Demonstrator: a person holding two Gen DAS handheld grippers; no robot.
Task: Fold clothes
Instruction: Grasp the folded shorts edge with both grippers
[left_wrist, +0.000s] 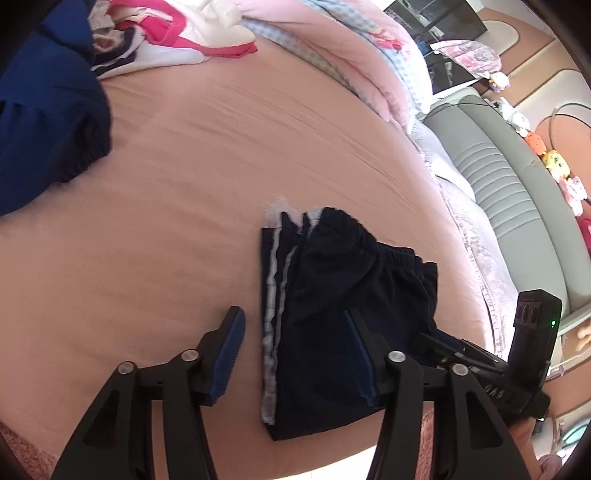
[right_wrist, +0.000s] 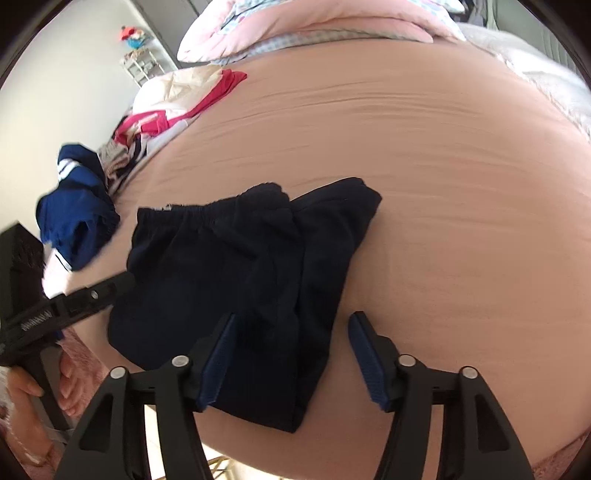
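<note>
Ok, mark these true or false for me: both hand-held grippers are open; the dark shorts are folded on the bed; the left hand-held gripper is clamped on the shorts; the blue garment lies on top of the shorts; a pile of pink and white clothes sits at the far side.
1. Both the left hand-held gripper and the right hand-held gripper are open. True.
2. The dark shorts lie folded on the bed. True.
3. The left hand-held gripper is clamped on the shorts. False: its jaws stand apart.
4. The blue garment lies on the shorts. False: it lies beside them.
5. A pink and white pile sits at the far side. True.
</note>
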